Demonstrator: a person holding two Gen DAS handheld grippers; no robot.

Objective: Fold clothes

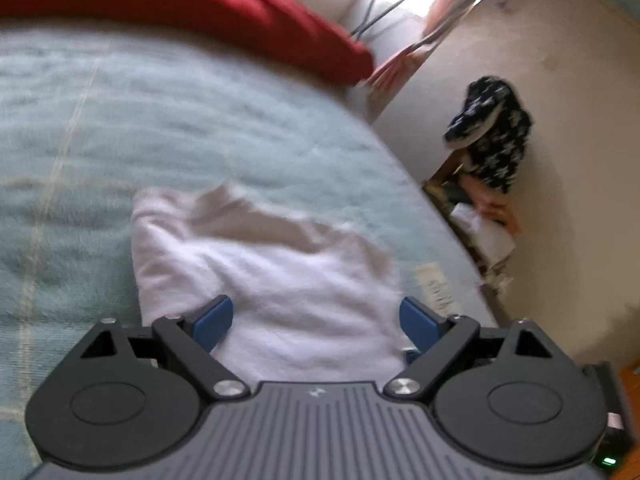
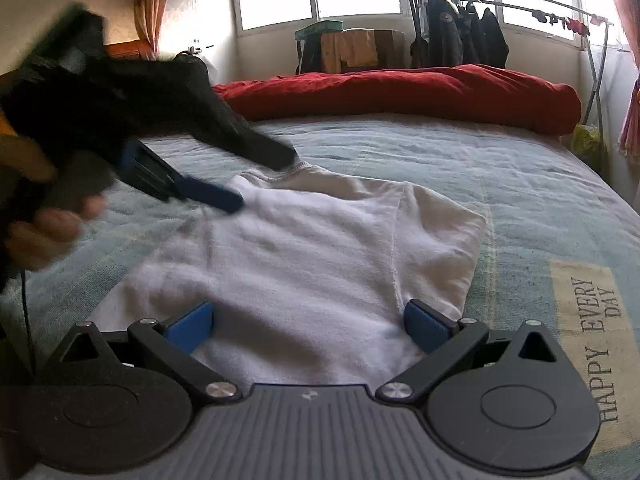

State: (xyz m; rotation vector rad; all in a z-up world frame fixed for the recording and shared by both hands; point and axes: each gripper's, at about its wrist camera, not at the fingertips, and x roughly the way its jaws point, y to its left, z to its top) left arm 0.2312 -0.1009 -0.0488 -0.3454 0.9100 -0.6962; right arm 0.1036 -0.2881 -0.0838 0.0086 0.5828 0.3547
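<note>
The right gripper [image 2: 308, 326] hovers with jaws wide apart over the near part of the white garment [image 2: 304, 264], which lies on the pale blue bedspread [image 2: 440, 152]. The left gripper [image 2: 256, 184], blurred, seems spread at the garment's far left corner. Beyond lies a red duvet [image 2: 400, 92].

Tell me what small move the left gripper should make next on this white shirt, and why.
Probably lower the left gripper onto the far edge of the white shirt and close there. Its jaws stand open with nothing between them, right by that edge, and the shirt lies only partly folded on the bed.
</note>
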